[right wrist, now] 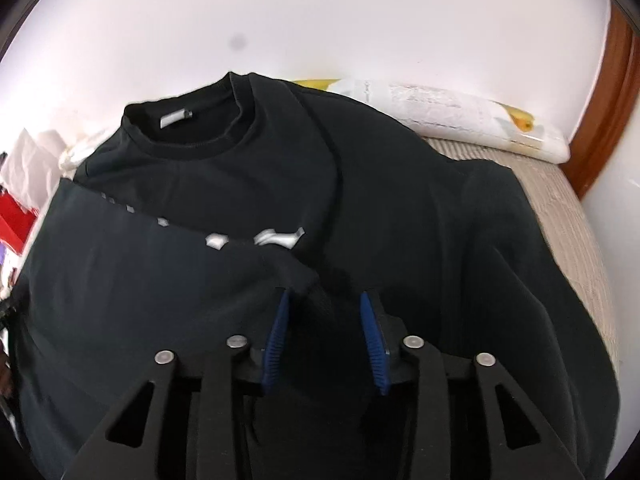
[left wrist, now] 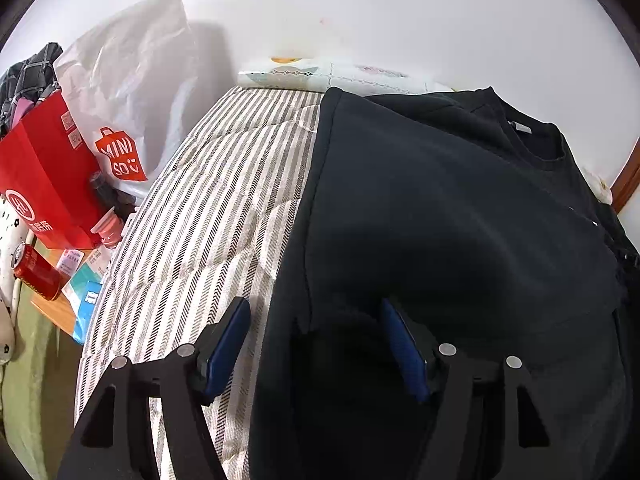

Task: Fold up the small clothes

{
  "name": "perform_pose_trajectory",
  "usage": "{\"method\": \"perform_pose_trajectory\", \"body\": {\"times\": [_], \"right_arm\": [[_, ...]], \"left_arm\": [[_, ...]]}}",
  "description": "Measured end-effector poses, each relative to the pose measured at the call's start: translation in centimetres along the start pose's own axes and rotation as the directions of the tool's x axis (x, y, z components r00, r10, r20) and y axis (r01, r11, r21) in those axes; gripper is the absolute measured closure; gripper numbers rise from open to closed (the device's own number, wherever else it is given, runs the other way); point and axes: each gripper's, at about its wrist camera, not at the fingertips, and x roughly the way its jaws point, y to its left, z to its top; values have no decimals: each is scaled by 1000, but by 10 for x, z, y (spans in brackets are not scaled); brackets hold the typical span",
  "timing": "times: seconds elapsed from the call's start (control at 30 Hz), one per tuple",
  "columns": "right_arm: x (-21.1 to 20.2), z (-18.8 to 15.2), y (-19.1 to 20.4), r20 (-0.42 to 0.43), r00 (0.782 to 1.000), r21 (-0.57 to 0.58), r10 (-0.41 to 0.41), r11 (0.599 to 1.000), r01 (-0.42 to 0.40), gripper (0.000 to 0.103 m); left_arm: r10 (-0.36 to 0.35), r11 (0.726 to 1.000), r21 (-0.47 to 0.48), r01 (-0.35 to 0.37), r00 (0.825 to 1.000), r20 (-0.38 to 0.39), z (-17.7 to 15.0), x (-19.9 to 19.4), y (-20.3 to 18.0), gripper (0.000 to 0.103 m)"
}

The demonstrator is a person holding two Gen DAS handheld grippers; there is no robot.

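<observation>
1. Far left in the left wrist view, a pile of things beside the bed is partly cut off by the round edge of the picture: a red box (left wrist: 44, 184) with white writing too small to read, a red can (left wrist: 34, 270) lying on its side, and a white bag (left wrist: 132, 92) with a red tag that says "MINI SO".
2. The bed (left wrist: 208, 216) has a striped cover. A wide strip of it is bare to the left of the shirt.
3. The left hand-held gripper (left wrist: 314, 344) is open. Its left blue pad sits over the striped cover and its right pad sits over the dark cloth. The shirt's left edge runs between them. I cannot tell if the pads touch the cloth.
4. The black shirt (right wrist: 360, 208) lies spread on the bed, neck toward the wall. One side is folded over the front and hides most of the white print (right wrist: 276, 237), so the print cannot be read. A small white label (right wrist: 176, 119) in the neck is too blurry to read.
5. The right hand-held gripper (right wrist: 326, 338) is open, its blue pads apart over the folded corner, holding nothing.
6. Far right, a white pillow (right wrist: 472, 120) lies by the wall, and a bit of bare bed shows past the shirt's right sleeve.
</observation>
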Motion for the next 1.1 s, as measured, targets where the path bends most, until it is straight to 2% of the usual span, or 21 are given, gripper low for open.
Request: {"method": "perform_pose_trajectory", "body": {"times": [0.13, 0.23, 0.33, 0.4, 0.5, 0.57, 0.67, 0.73, 0.9, 1.03, 1.1], "right_arm": [[7, -24, 3, -4, 998, -54, -60, 997, 60, 61], [-2, -27, -5, -33, 998, 10, -45, 999, 45, 59], [-39, -43, -6, 39, 999, 37, -10, 999, 8, 59], [-66, -57, -7, 92, 996, 32, -17, 999, 14, 53], [-101, -81, -25, 146, 986, 63, -74, 996, 65, 40], [-120, -99, -47, 159, 979, 106, -126, 988, 110, 37], [-137, -134, -85, 139, 960, 155, -242, 963, 221, 27], [-137, -159, -108, 81, 955, 155, -286, 950, 271, 24], [-128, -209, -148, -14, 947, 186, -320, 930, 317, 24], [-121, -227, -169, -24, 936, 200, -352, 915, 349, 24], [-122, -230, -174, 3, 941, 215, -338, 919, 329, 24]], "left_arm": [[-7, 1000, -12, 7, 1000, -1, -6, -8, -1, 37], [-2, 1000, -7, 2, 1000, -7, -13, -16, -5, 37], [-7, 1000, -1, 7, 1000, -10, -20, -25, -11, 37], [-6, 1000, 8, 6, 1000, -4, -26, -32, -15, 37], [-12, 1000, 14, 12, 1000, -4, -34, -42, -21, 36], [-28, 1000, 8, 28, 1000, 2, -41, -51, -23, 34], [-40, 999, 2, 40, 999, 11, -53, -62, -25, 31], [-45, 999, -2, 45, 999, 13, -60, -68, -24, 30], [-39, 999, -17, 39, 999, 12, -81, -75, -21, 29], [-20, 1000, -20, 21, 1000, 17, -93, -77, -20, 29], [-5, 1000, -25, 6, 999, 33, -97, -79, -19, 29]]}}
